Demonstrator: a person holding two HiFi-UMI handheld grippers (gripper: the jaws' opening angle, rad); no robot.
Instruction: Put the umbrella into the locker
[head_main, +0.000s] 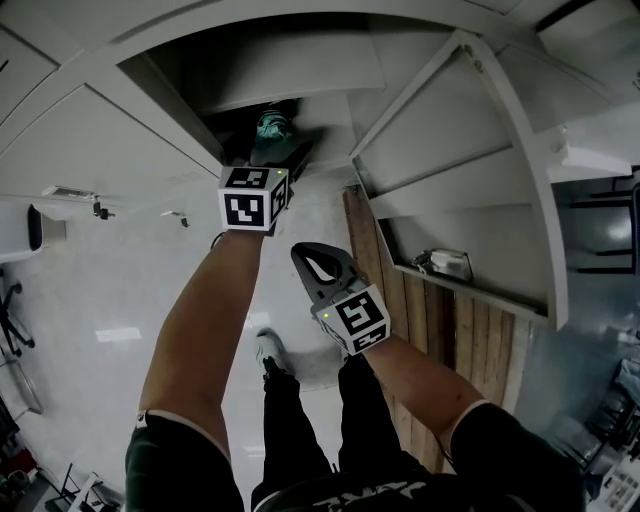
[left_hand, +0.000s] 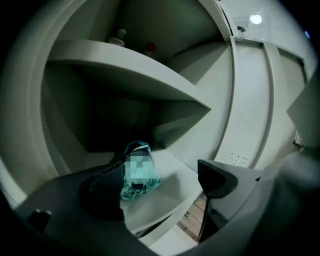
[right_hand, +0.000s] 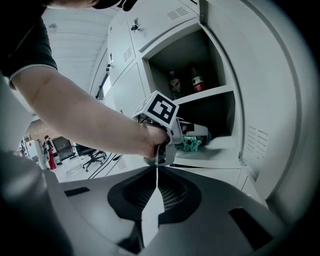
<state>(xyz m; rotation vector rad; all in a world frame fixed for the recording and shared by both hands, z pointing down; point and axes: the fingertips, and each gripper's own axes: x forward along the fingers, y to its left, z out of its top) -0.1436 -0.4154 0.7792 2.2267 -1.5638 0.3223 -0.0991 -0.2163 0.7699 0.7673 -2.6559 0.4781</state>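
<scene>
Teal fabric is being shown low in the open locker (left_hand: 125, 65): the folded umbrella (left_hand: 150, 181) is lying on the floor of the lower compartment, under the shelf. The left gripper (left_hand: 160, 170) is being held at the compartment's mouth with its jaws spread wide apart. The umbrella is lying between them, close against the left jaw's dark pad, and whether pad and fabric are touching cannot be told. The right jaw is well apart from it. The right gripper (right_hand: 156, 176) is being held lower, outside the locker, with its jaws pressed together tip to tip and nothing caught between them. Two bottles (right_hand: 197, 80) are standing on the shelf above the umbrella. The locker door (head_main: 470, 150) is standing open at the right.
</scene>
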